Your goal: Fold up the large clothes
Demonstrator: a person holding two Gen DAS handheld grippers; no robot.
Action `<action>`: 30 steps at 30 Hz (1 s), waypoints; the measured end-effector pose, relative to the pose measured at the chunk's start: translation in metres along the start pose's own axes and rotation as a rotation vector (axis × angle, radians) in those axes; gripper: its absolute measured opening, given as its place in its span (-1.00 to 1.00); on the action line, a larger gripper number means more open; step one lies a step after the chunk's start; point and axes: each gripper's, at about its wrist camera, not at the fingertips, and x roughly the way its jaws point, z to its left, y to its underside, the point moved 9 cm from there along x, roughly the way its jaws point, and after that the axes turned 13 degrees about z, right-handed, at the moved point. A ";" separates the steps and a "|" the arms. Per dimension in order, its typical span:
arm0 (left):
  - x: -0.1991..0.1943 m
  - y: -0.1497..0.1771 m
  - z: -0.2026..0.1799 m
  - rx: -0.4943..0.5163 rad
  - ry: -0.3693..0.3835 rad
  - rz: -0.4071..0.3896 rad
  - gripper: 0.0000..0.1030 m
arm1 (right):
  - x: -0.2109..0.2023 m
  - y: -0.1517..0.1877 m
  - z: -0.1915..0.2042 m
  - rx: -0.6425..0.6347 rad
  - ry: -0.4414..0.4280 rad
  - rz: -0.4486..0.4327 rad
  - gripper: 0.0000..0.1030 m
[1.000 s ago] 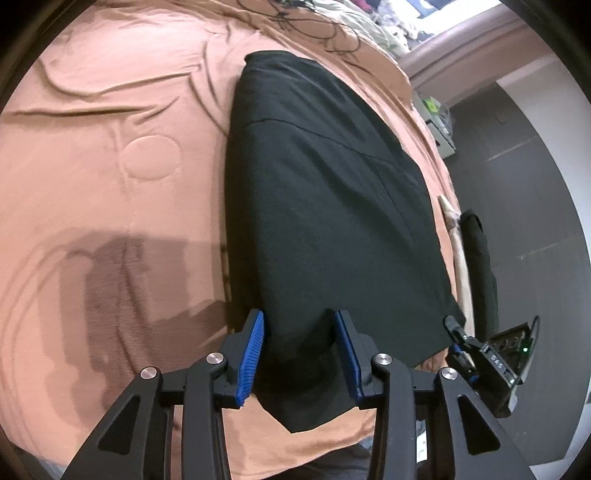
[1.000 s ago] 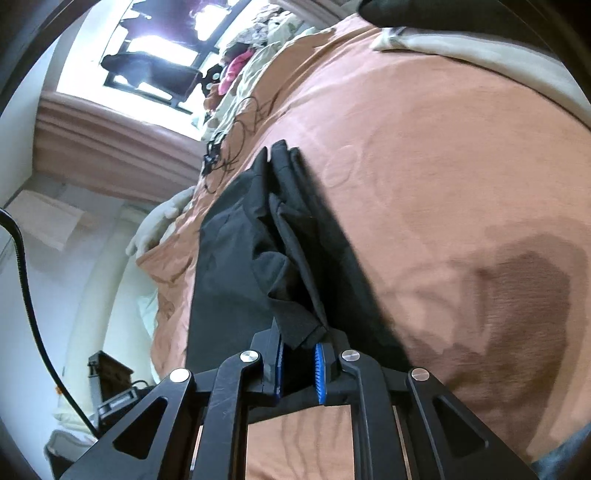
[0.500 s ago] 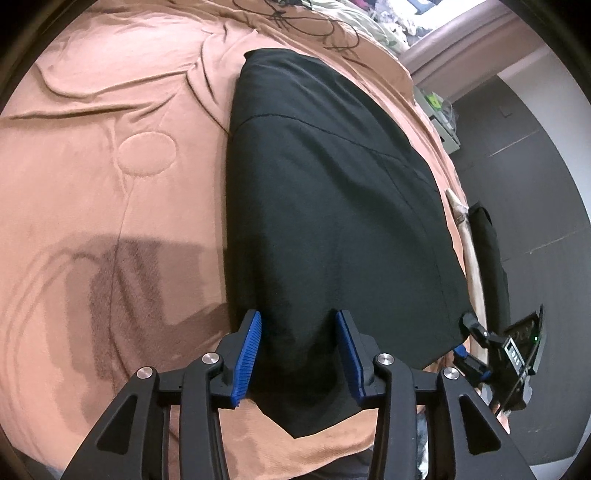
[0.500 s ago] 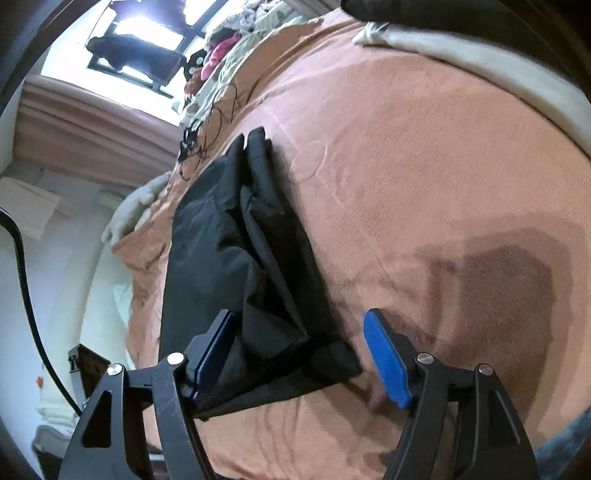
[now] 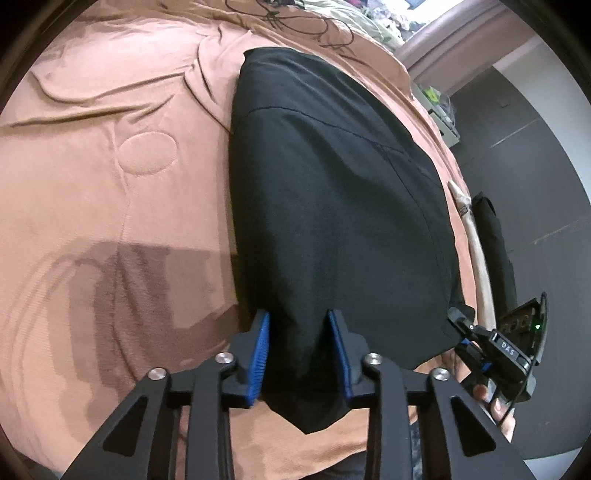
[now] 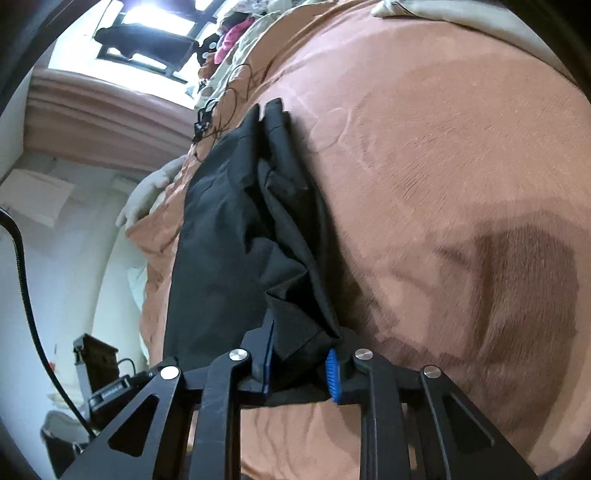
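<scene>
A black garment (image 5: pixel 332 184) lies folded lengthwise on a terracotta bedspread (image 5: pixel 110 184), its long axis running away from me. My left gripper (image 5: pixel 299 350) sits at the garment's near corner; its jaws are closing and the cloth fills the gap between the blue pads (image 5: pixel 260 347). In the right wrist view, the garment (image 6: pixel 221 240) shows a bunched, layered edge. My right gripper (image 6: pixel 301 363) is closing on that bunched near end, with cloth pinched between its pads. The right gripper (image 5: pixel 480 343) also appears at the garment's right corner in the left wrist view.
The bedspread (image 6: pixel 443 147) stretches wide to the right of the garment. Dark cables (image 5: pixel 295 18) lie at the far end of the bed. A beige cover (image 6: pixel 480 22) lies at the top right. The bed edge and dark floor (image 5: pixel 535 184) are to the right.
The right gripper let go of the bunched edge, opened wide, then closed on it again slightly further in. The left jaws have narrowed around the near corner. Neither hand has shifted much.
</scene>
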 end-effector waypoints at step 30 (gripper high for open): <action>-0.032 0.023 0.030 0.030 -0.040 -0.001 -0.56 | -0.020 0.061 0.036 -0.127 0.165 -0.014 -0.76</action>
